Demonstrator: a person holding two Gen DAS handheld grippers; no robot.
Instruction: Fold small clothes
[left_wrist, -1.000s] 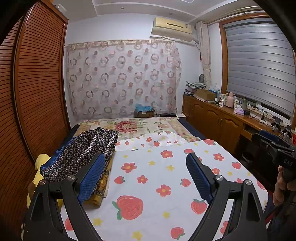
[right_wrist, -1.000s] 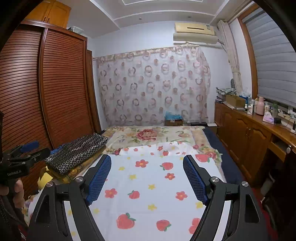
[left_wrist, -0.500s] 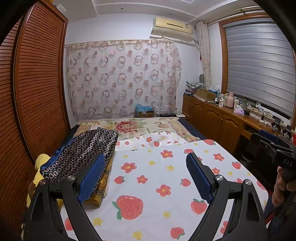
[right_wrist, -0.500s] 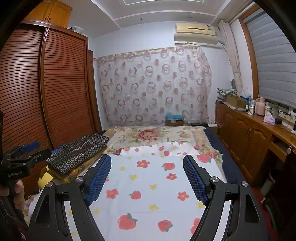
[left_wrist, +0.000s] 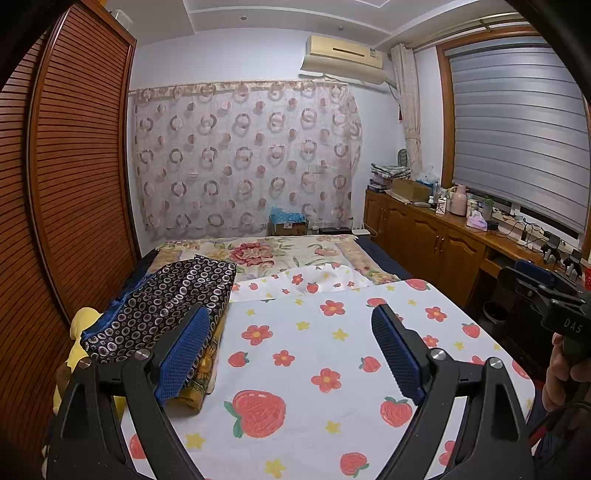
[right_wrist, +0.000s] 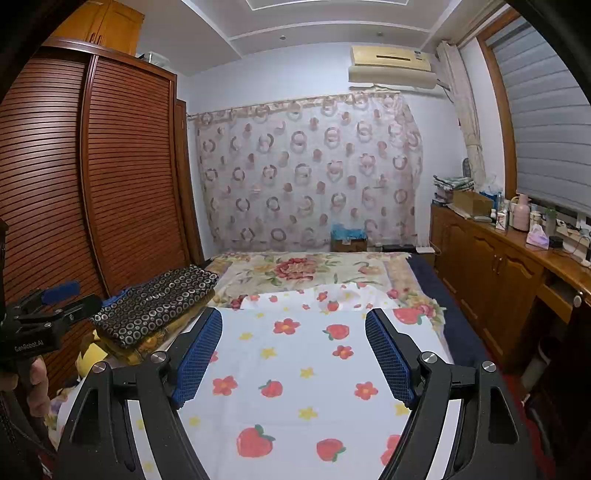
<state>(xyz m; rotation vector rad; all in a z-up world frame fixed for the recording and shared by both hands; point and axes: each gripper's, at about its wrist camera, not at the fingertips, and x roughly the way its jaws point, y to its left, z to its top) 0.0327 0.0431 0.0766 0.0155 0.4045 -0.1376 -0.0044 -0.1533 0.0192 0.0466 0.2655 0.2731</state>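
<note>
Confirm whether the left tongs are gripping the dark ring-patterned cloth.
No: the left tongs stand open and empty above the bed, with the dark ring-patterned cloth lying folded beyond them.

Bed (left_wrist: 388, 266) covered by strawberry sheet (left_wrist: 314, 354) and floral blanket (left_wrist: 266, 254); stack of folded clothes (left_wrist: 166, 306) at left edge.

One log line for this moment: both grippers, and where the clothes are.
left hand-held gripper: open, empty | right hand-held gripper: open, empty | black ring-patterned folded garment: stacked at left edge of strawberry-print white sheet | contact: none

Home bedroom — bed (left_wrist: 332, 369), louvred wardrobe (right_wrist: 110, 177), curtain (left_wrist: 243, 158), air conditioner (left_wrist: 341, 55)
</note>
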